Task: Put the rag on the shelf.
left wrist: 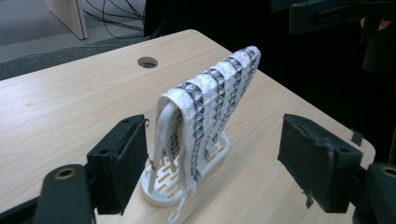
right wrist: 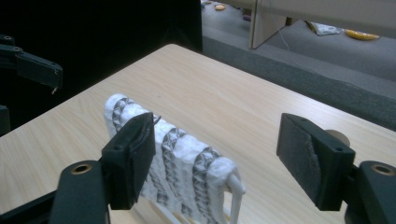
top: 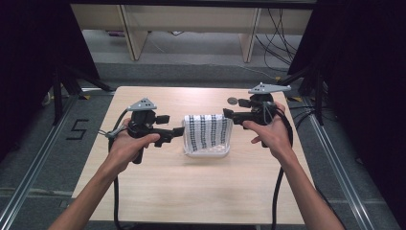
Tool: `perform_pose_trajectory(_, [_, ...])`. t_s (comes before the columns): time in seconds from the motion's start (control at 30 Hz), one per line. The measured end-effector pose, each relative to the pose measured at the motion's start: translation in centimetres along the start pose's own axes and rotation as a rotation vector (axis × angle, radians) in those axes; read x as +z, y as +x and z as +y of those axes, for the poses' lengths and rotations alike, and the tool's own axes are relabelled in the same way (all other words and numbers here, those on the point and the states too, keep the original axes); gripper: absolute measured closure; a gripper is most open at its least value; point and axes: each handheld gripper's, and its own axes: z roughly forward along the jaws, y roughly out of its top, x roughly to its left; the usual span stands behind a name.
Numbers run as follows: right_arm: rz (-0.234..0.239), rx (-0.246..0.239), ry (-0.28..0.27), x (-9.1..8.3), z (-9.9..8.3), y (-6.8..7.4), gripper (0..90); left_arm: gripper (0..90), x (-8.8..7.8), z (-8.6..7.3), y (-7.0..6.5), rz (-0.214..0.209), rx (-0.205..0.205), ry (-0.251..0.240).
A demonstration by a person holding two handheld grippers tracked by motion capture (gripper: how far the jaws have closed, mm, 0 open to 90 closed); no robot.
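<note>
Holding my left gripper [top: 178, 132] & right gripper [top: 229, 114], jaws wide apart w/ nothing in them, either side of a patterned towel [top: 207, 132] draped on a white rack [top: 207, 153] mid-table [top: 191, 191], I could tip the light rack if one jaw snags cloth.

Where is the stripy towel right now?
The patterned towel hangs over a small white rack in the middle of the wooden table, between the left hand-held gripper and the right hand-held gripper.
</note>
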Motion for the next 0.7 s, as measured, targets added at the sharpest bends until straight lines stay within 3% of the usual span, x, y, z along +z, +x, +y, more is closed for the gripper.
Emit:
perform_pose_trajectory(0.43, [0.006,-0.003,0.001,-1.0,-1.0,0.8,25.2,22.4,-0.7,-1.2,-0.6,-0.026,-0.004,-0.013])
perform_pose_trajectory(0.47, [0.005,-0.023,-0.008,-1.0,-1.1,0.7,25.2,22.4,-0.7,-1.2,-0.6,-0.025,-0.003,-0.002])
perform_pose_trajectory(0.5, [0.002,0.000,-0.002,-1.1,-1.2,0.9,25.2,22.4,-0.7,-1.3,-0.7,-0.029,-0.003,-0.007])
perform_pose_trajectory(0.6, [0.011,0.001,-0.004,-1.1,-1.4,1.0,25.2,22.5,-0.7,-1.6,-0.9,-0.038,0.000,-0.012])
perform_pose_trajectory(0.7, [0.014,-0.020,-0.010,-1.1,-1.7,0.9,25.2,22.4,-0.7,-1.8,-1.1,-0.041,0.001,-0.010])
